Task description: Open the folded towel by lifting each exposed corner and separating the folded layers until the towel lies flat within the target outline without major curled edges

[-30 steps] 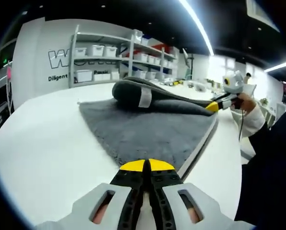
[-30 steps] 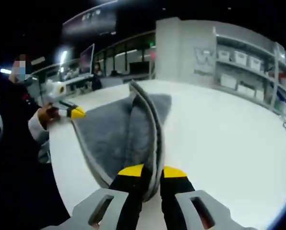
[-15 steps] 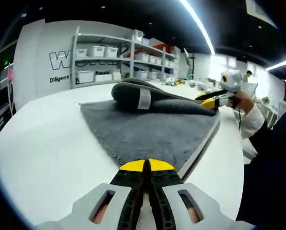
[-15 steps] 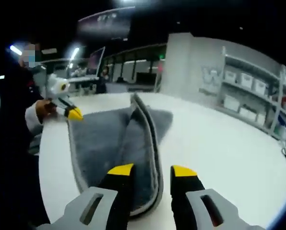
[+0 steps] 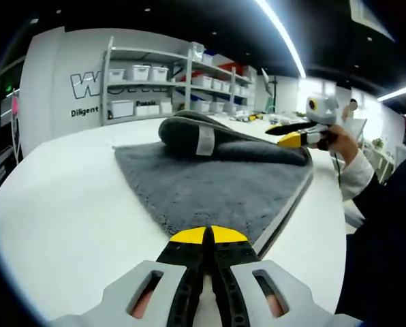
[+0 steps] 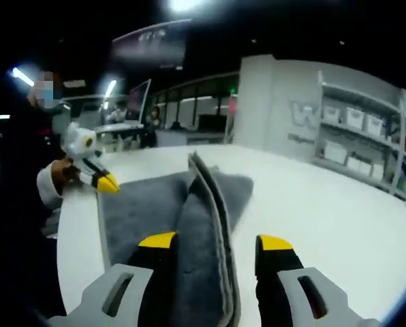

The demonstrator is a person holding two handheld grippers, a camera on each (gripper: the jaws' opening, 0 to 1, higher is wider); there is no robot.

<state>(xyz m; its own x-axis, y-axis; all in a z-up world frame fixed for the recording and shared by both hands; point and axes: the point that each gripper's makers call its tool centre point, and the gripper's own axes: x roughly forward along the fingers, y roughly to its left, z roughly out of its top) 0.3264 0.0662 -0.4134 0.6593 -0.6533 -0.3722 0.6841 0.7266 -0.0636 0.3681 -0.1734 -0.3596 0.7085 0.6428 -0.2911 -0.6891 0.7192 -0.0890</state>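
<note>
Shelves point(image 5: 155, 75) of white bins stand beside wall lettering reading "Diligent". On the white table point(image 5: 67, 204) lies the grey towel point(image 5: 216, 187), part folded. Left claw point(image 5: 208, 235) pinches its corner; right claw point(image 6: 213, 240) gapes wide over the fold.

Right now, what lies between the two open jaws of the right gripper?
In the right gripper view, the raised fold of the grey towel runs between the open jaws of the right gripper; contact cannot be told.

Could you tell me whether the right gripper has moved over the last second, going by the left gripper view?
Yes. The right gripper has let go of the towel corner, opened, and risen clear of the white table.
</note>
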